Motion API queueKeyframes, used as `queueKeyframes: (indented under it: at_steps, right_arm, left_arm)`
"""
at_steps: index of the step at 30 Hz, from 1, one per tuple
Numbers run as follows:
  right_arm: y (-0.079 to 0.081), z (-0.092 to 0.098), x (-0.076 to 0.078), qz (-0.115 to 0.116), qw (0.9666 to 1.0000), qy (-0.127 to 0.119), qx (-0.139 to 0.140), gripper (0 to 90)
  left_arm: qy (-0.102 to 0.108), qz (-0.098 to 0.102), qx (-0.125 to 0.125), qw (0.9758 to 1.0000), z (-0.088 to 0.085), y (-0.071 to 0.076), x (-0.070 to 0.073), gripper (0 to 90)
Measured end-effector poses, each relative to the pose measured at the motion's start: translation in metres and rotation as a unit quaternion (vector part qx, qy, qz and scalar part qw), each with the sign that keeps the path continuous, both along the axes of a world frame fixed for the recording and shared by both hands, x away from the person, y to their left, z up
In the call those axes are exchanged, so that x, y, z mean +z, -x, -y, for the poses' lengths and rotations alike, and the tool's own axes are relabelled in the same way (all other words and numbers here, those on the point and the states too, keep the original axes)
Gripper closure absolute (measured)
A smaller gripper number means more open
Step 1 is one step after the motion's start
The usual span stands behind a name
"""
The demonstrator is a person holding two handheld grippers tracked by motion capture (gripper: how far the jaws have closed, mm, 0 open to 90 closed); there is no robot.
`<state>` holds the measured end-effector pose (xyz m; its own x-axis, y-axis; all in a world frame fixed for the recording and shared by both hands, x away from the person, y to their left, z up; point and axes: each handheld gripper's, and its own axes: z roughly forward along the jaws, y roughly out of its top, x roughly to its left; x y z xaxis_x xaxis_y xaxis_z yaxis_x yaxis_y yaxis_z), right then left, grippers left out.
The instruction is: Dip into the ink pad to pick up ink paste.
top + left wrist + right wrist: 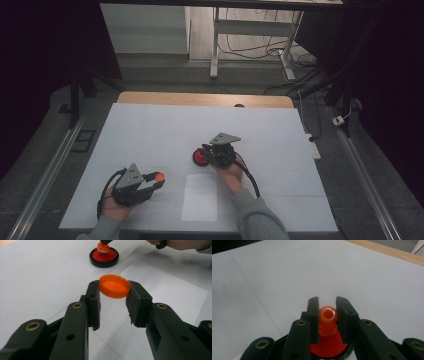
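The left gripper (113, 298) sits at about seven o'clock on the table (150, 130), its fingers (93, 302) closed on the rim of an orange cap (114, 286), which is pinched edge to edge with its hollow side tilted up and toward the camera. Held by the rim like that, the cap stays clear of the surface, out of the other hand's way.

The right gripper (327, 320) is near the middle of the table, at about one o'clock from the left one. Its fingers (314, 320) clamp an orange bulb-shaped stopper (327, 317) by its sides, open mouth upward. The stopper stands over a round black-rimmed dish with a red inside (104, 256), touching or just above the red face; which, I cannot tell. Gripping the narrow piece from both sides keeps it upright over the dish centre, so it looks like stamping or seating work.

A white sheet of paper (200, 197) lies at six o'clock, between the hands, likely the spot meant for a print
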<state>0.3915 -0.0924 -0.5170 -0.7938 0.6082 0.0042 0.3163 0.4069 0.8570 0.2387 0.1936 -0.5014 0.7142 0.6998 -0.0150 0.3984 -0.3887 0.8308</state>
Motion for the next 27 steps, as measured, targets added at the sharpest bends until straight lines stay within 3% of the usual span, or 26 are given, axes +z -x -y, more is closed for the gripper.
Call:
queueKeyframes:
  at_steps: [7, 12, 16, 27]
  right_arm:
    - [0.0007, -0.0007, 0.0008, 0.003, 0.9999, 0.013, 0.000, 72.6]
    - [-0.0002, -0.0028, -0.0003, -0.005, 0.9993, 0.037, 0.003, 72.6]
    - [-0.0016, -0.0044, -0.0017, -0.011, 0.9993, 0.034, -0.002, 72.8]
    - [0.0022, -0.0060, -0.0039, 0.000, 0.9991, 0.041, -0.008, 73.1]
  left_arm:
    - [0.000, -0.001, 0.000, 1.0000, 0.0001, -0.0006, -0.0005, 64.7]
    - [-0.001, -0.002, 0.000, 1.0000, 0.0005, -0.0005, -0.0007, 64.7]
    - [0.000, -0.002, 0.001, 1.0000, -0.0001, -0.0005, -0.0006, 64.7]
    - [0.001, -0.002, 0.001, 1.0000, -0.0002, 0.0003, -0.0001, 64.5]
